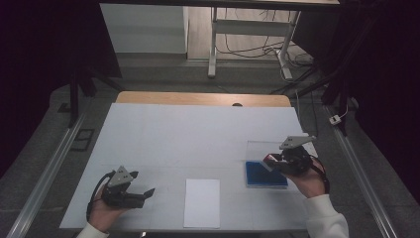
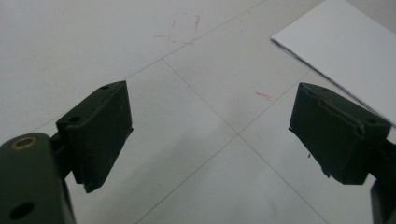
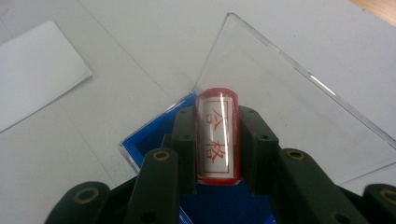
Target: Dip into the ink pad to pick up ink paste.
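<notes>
My right gripper (image 3: 217, 117) is shut on a red stamp (image 3: 217, 140) that has a white label with red characters. The stamp hangs over a blue ink pad (image 3: 152, 142), whose clear lid (image 3: 285, 102) lies open behind it. From above, the right gripper (image 1: 273, 159) holds the stamp (image 1: 269, 159) at the far edge of the blue pad (image 1: 266, 176), on the table's right side. A white sheet of paper (image 1: 202, 202) lies at the front middle. My left gripper (image 1: 144, 195) rests low at the front left with its jaws wide apart. In its own view the left gripper (image 2: 210, 135) has only bare table between the jaws.
The table (image 1: 173, 134) has a white cover with faint seams and small red marks (image 2: 184, 28). A corner of the paper (image 2: 345, 51) lies ahead and to the right of the left jaws. Metal rails run along both sides of the table.
</notes>
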A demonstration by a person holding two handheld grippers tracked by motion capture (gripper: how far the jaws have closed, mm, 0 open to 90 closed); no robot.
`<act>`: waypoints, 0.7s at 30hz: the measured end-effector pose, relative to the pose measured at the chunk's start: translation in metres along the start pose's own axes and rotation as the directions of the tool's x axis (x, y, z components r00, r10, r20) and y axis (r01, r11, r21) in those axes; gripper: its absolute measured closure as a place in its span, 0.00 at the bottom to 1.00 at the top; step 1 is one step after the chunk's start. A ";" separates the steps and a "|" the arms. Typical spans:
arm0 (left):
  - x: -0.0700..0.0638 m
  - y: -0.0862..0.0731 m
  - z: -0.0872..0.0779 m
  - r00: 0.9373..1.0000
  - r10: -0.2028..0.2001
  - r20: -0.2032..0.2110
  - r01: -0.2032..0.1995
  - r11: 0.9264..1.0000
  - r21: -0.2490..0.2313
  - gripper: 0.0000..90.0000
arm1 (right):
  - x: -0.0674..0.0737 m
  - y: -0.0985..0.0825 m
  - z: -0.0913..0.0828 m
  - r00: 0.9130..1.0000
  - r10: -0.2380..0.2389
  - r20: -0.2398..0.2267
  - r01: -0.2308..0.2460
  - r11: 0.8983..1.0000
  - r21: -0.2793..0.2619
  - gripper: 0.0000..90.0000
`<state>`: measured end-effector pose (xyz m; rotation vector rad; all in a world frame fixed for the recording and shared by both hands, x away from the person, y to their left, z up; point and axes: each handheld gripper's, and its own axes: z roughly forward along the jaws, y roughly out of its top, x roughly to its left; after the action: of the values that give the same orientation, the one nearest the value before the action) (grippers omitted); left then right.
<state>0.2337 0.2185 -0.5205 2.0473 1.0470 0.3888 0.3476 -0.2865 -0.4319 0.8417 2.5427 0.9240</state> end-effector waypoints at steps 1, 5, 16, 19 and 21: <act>0.000 0.000 0.000 1.000 0.000 0.000 0.000 1.000 0.000 0.14 | 0.000 0.000 0.000 1.000 -0.005 0.003 0.005 1.000 0.006 0.78; 0.000 0.000 0.000 1.000 0.001 0.001 -0.001 1.000 0.003 0.14 | 0.001 0.000 0.003 1.000 -0.002 0.005 0.002 1.000 0.014 0.78; 0.000 -0.001 0.001 1.000 0.001 0.003 -0.001 1.000 0.010 0.14 | 0.004 0.000 0.014 1.000 -0.011 0.009 0.010 0.997 0.073 0.78; 0.000 -0.001 0.001 1.000 0.002 0.004 -0.002 1.000 0.010 0.14 | 0.003 -0.001 0.016 1.000 -0.015 0.015 0.014 0.996 0.086 0.78; 0.000 -0.001 0.001 1.000 0.002 0.004 -0.002 1.000 0.010 0.14 | 0.003 -0.002 0.017 1.000 -0.014 0.018 0.012 0.996 0.089 0.78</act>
<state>0.2341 0.2181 -0.5217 2.0574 1.0460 0.3811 0.3523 -0.2775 -0.4462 0.8535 2.5870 0.8008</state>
